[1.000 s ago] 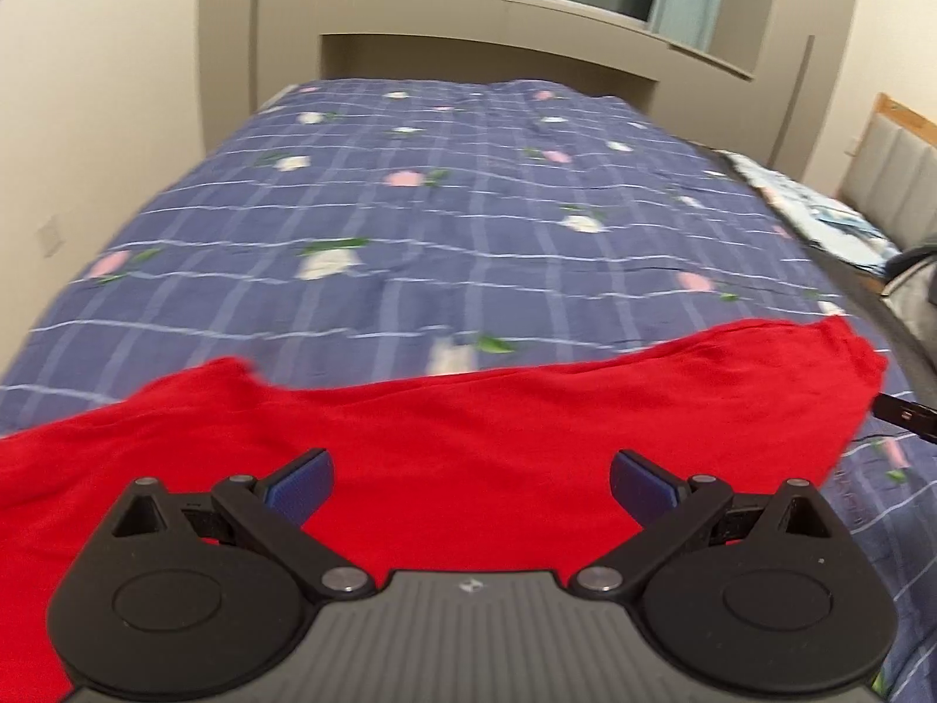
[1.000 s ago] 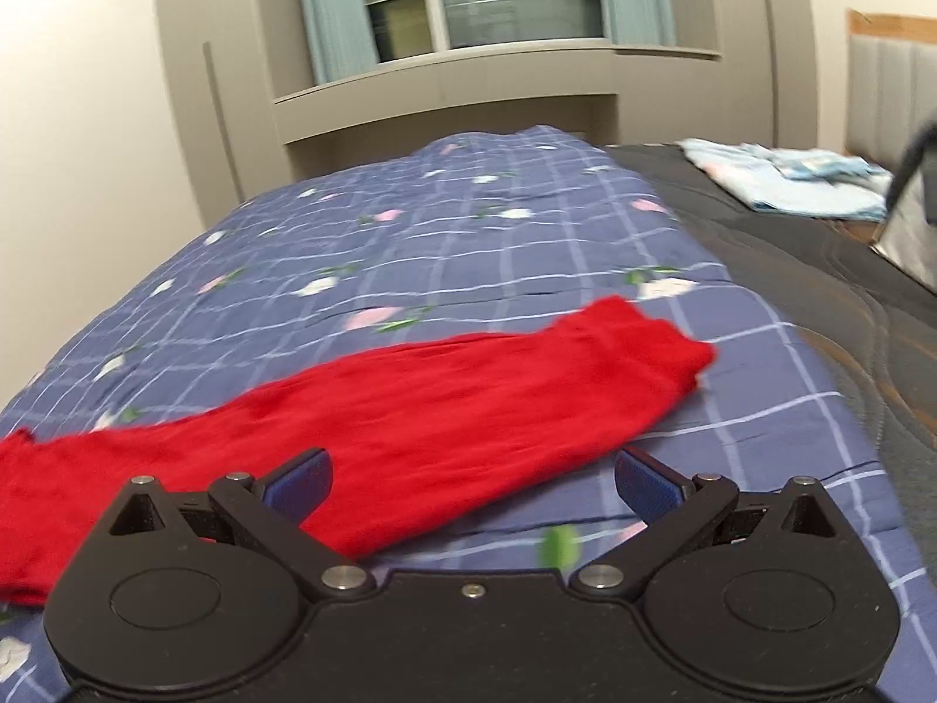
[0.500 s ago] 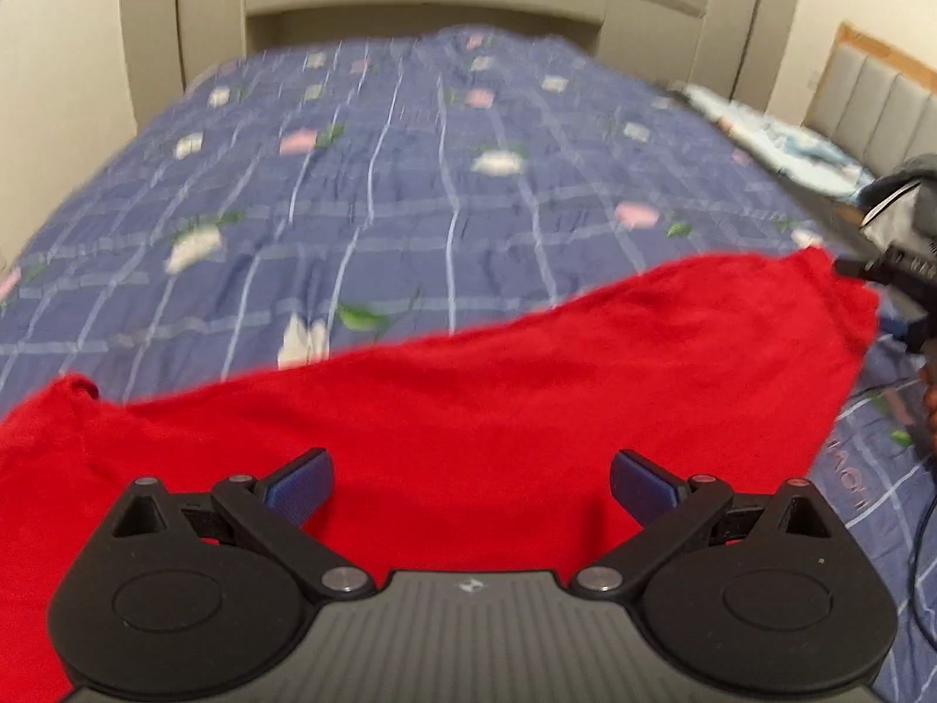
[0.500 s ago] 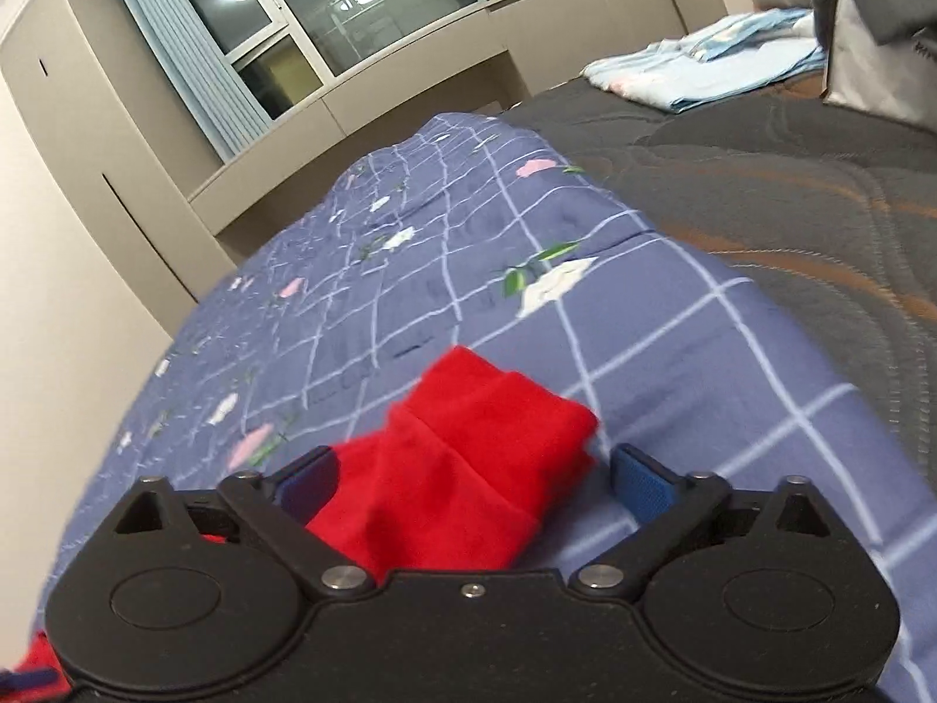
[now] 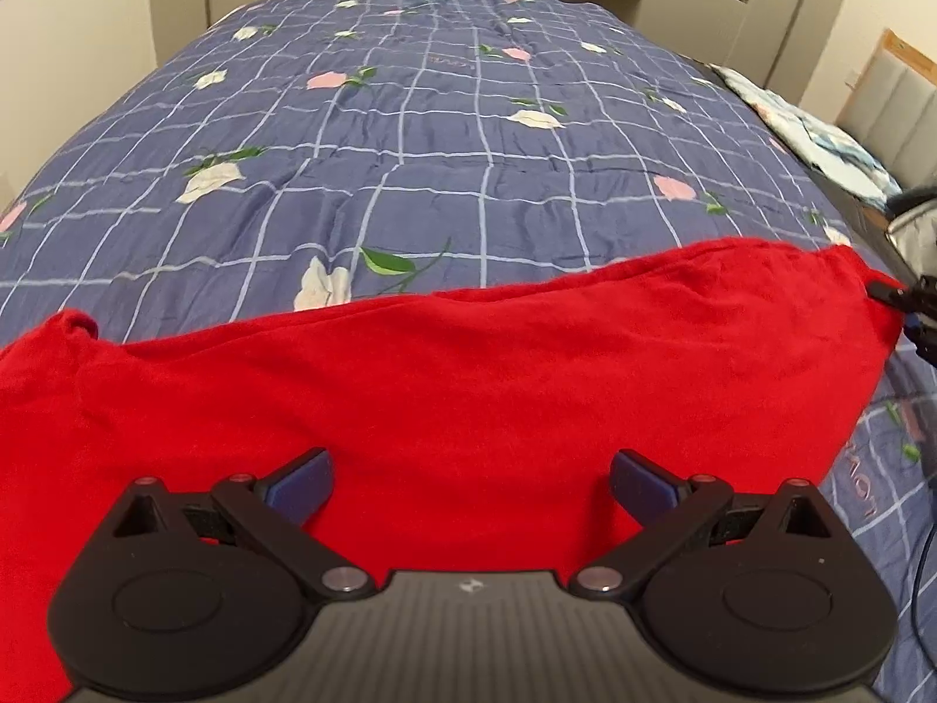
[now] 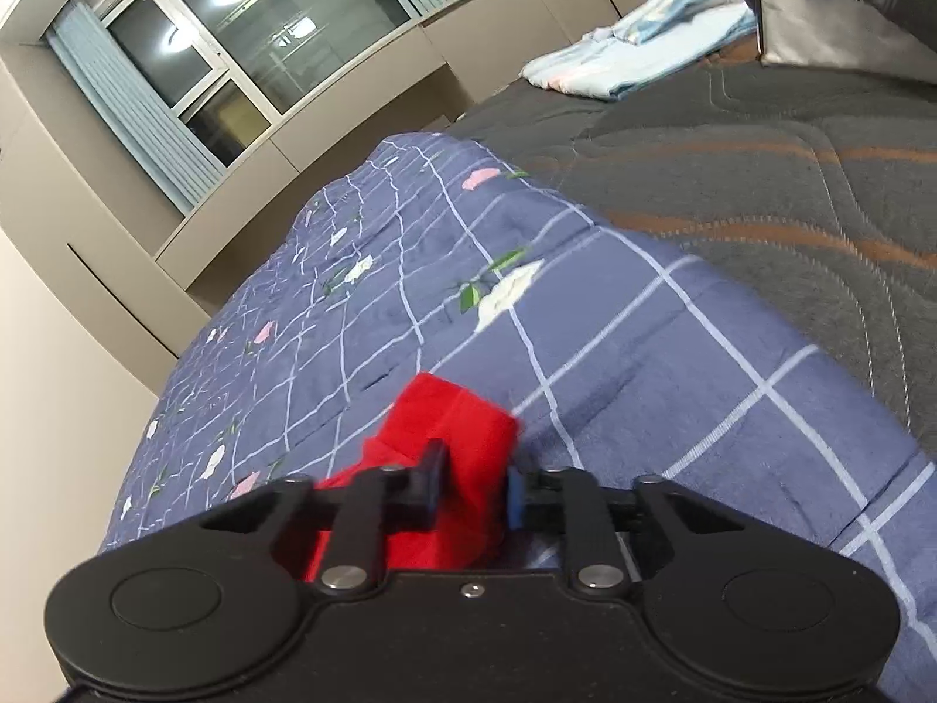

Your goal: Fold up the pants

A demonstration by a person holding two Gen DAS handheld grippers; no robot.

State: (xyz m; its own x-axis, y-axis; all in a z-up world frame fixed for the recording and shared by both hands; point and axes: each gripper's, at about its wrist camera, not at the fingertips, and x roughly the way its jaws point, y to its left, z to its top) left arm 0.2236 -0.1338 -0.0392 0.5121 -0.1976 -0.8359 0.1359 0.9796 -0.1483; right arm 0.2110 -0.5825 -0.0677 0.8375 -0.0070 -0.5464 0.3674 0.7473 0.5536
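The red pants (image 5: 445,386) lie stretched left to right across the blue checked floral quilt (image 5: 445,135). My left gripper (image 5: 471,477) is open, its blue pads spread wide just above the near edge of the red cloth. My right gripper (image 6: 471,483) is shut on the end of the red pants (image 6: 462,427), with a bunched fold sticking out past the fingers. In the left wrist view the right gripper's fingertips (image 5: 890,296) pinch the pants' far right corner.
A dark grey quilted blanket (image 6: 761,176) covers the bed's right side, with folded light blue cloth (image 6: 638,55) on it. A padded headboard (image 5: 896,99) is at the right, a window with curtains (image 6: 234,58) beyond the bed, a beige wall on the left.
My right gripper has closed on the end of the red pants, which lay between its open fingers half a second ago. The left gripper has stayed open over the near edge.
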